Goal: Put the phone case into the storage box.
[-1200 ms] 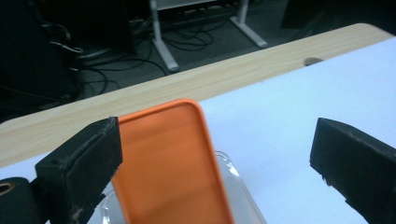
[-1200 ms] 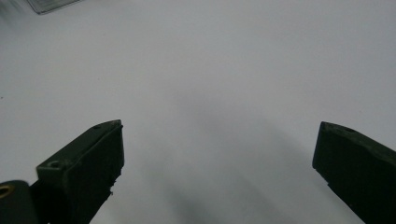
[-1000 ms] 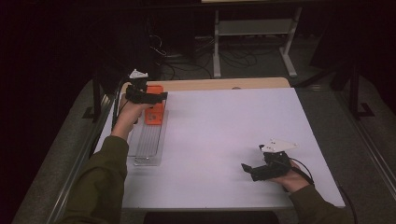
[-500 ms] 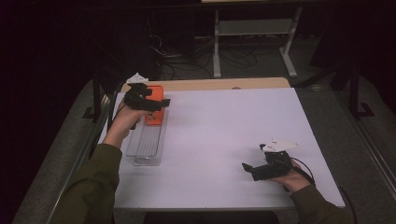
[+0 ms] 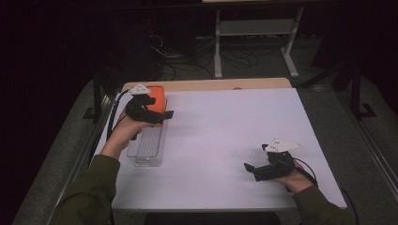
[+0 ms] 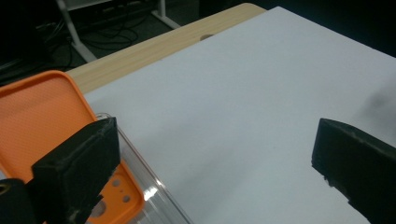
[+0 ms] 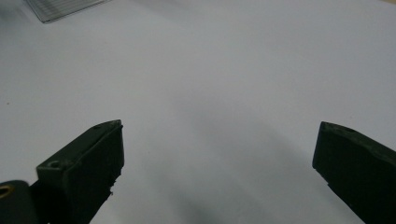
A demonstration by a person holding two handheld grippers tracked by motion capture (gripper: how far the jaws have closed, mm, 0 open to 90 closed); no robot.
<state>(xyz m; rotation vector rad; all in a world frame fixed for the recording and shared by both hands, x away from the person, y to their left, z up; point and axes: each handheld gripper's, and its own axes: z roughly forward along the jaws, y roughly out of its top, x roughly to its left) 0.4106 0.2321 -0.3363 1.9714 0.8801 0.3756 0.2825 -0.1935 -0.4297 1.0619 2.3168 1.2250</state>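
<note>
While the scene gets sized up, roughly this is seen:
Left tool (image 5: pixel 157 115): jaws just opened wide, nothing gripped; shifted toward the surface's (image 5: pixel 225 140) far edge since earlier.
Orange lid (image 6: pixel 42 121): let go, left at the clear tray's (image 5: pixel 148 147) far end.
Right tool (image 5: pixel 251 168): open, empty, parked.
Hard to tell: lid's seating, half covered.

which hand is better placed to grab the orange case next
Left. The left gripper hovers open right beside the orange case on the clear tray; the right gripper rests open far across the table.
</note>
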